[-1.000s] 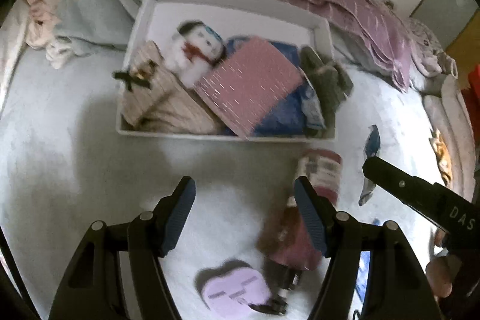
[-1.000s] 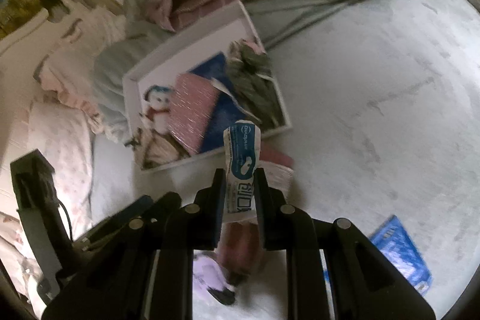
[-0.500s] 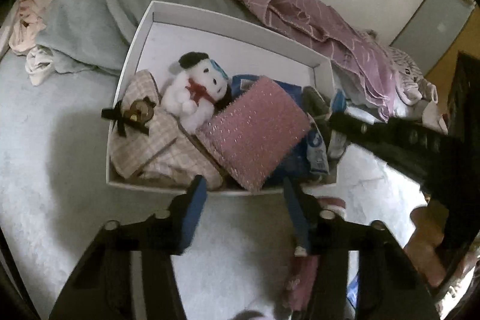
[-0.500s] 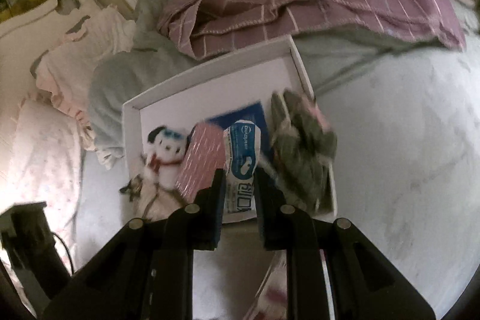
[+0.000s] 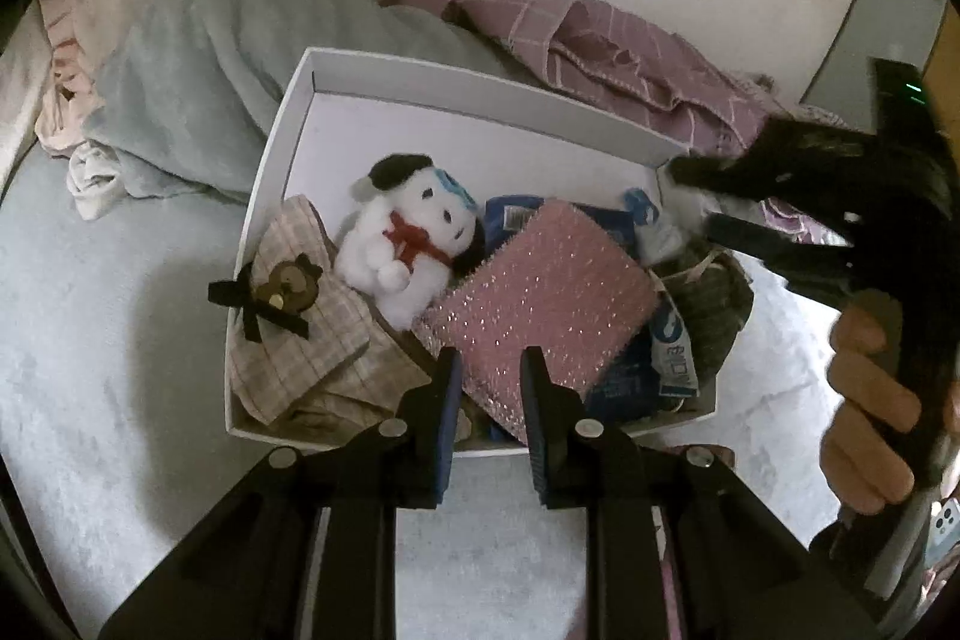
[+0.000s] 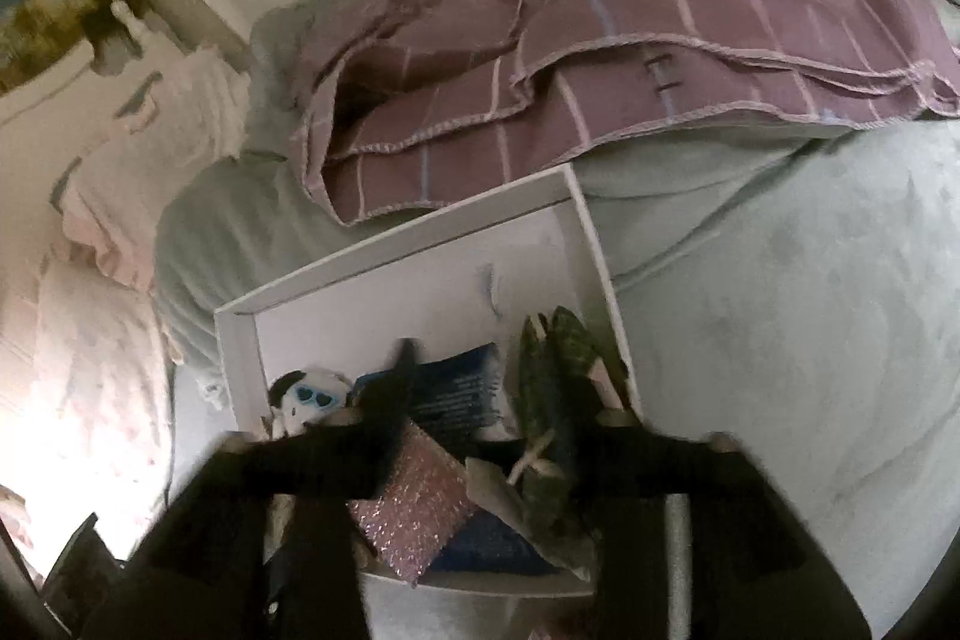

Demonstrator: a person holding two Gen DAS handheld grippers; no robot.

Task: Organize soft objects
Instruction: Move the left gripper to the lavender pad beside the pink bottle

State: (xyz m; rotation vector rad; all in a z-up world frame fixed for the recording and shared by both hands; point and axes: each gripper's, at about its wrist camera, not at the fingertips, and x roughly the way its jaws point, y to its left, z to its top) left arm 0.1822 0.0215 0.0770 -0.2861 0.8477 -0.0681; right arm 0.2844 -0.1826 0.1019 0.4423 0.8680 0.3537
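A white box (image 5: 474, 109) on the bed holds a white plush dog (image 5: 408, 232), a plaid pouch with a bear charm (image 5: 288, 304), a pink glittery pad (image 5: 540, 298), blue packs and a dark green knitted item (image 5: 714, 310). A white-and-blue tissue pack (image 5: 657, 232) lies at the box's right side under my right gripper (image 5: 690, 196), whose jaws are spread and blurred. My left gripper (image 5: 489, 370) is open with a narrow gap, empty, at the box's near wall. The right wrist view shows the box (image 6: 420, 244) and the pink pad (image 6: 414, 514).
A grey-green blanket (image 5: 198, 88) and a purple striped blanket (image 5: 630, 40) lie behind the box. Pink bedding (image 6: 108, 196) is at the left. A wall is behind. The pale bed surface (image 6: 810, 310) stretches right of the box.
My right gripper carried the tissue pack over the box and opened, leaving it at the right side. My left gripper moved up to the box and narrowed its jaws.
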